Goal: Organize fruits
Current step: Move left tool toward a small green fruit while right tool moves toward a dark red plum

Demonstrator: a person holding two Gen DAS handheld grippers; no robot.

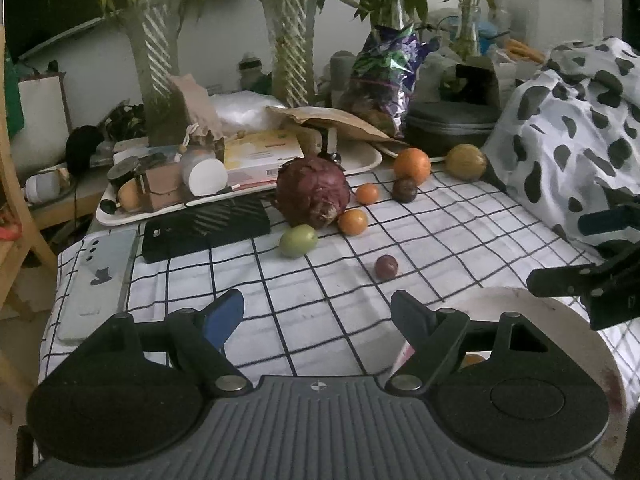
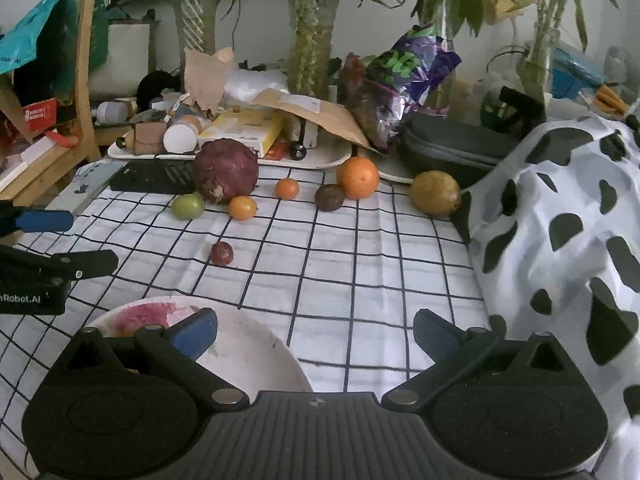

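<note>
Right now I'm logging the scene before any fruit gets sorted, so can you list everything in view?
Red cabbage: one, purple, back left of the checked cloth.
Large orange: one, orange, back centre.
Small oranges: two, orange, right of the cabbage.
Green fruit: one, green, front left of the cabbage.
Dark round fruit: one, brown-purple, beside the large orange.
Small red fruit: one, dark red, alone mid-cloth.
Yellow-green fruit: one, back right.
Bowl: one, white, pink-stained, near edge.
Phone: one, pale, left edge.
Tray: one, white, cluttered, behind the fruit.
Spotted fabric: one, white and black, right.
Left gripper: open, empty.
Right gripper: open, empty.
</note>
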